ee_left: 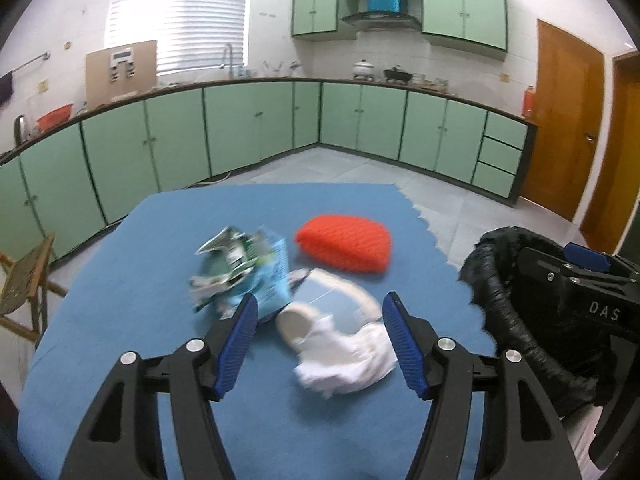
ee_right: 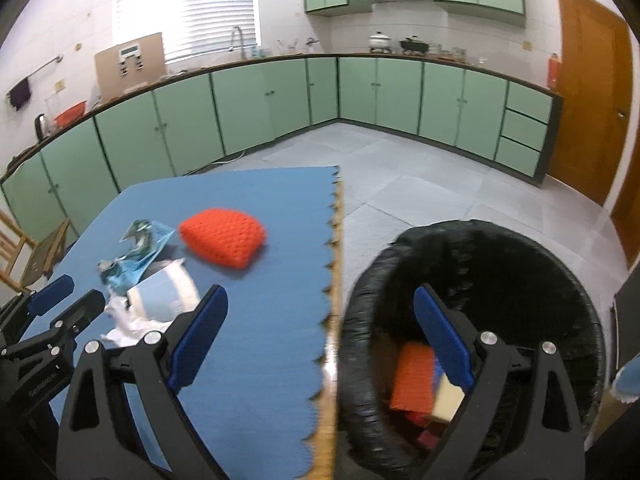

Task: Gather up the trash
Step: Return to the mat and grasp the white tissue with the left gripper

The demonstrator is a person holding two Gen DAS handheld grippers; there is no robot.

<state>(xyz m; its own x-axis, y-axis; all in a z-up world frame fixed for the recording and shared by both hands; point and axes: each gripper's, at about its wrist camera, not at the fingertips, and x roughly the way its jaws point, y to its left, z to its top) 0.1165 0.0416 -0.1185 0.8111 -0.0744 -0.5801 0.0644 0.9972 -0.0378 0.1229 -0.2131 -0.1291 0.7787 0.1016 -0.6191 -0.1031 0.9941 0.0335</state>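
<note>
My left gripper (ee_left: 320, 312) is open just above the blue mat (ee_left: 120, 312), its jaws either side of a crumpled white tissue (ee_left: 348, 356) and a white paper cup (ee_left: 296, 324). A crumpled blue-green wrapper (ee_left: 248, 268) lies by its left finger. An orange sponge (ee_left: 346, 246) sits further back. My right gripper (ee_right: 320, 320) is open and empty over the rim of the black-lined trash bin (ee_right: 520, 256), which holds an orange box (ee_right: 412, 376) and other pieces. The wrapper (ee_right: 136, 252), cup (ee_right: 164, 300) and sponge (ee_right: 224, 236) also show in the right wrist view.
The blue mat's jagged right edge (ee_right: 332, 264) borders the bin. Green kitchen cabinets (ee_left: 248, 124) run along the far walls over a grey tiled floor. A wooden stool (ee_left: 24, 284) stands left of the table. Wooden doors (ee_left: 568, 120) are at right.
</note>
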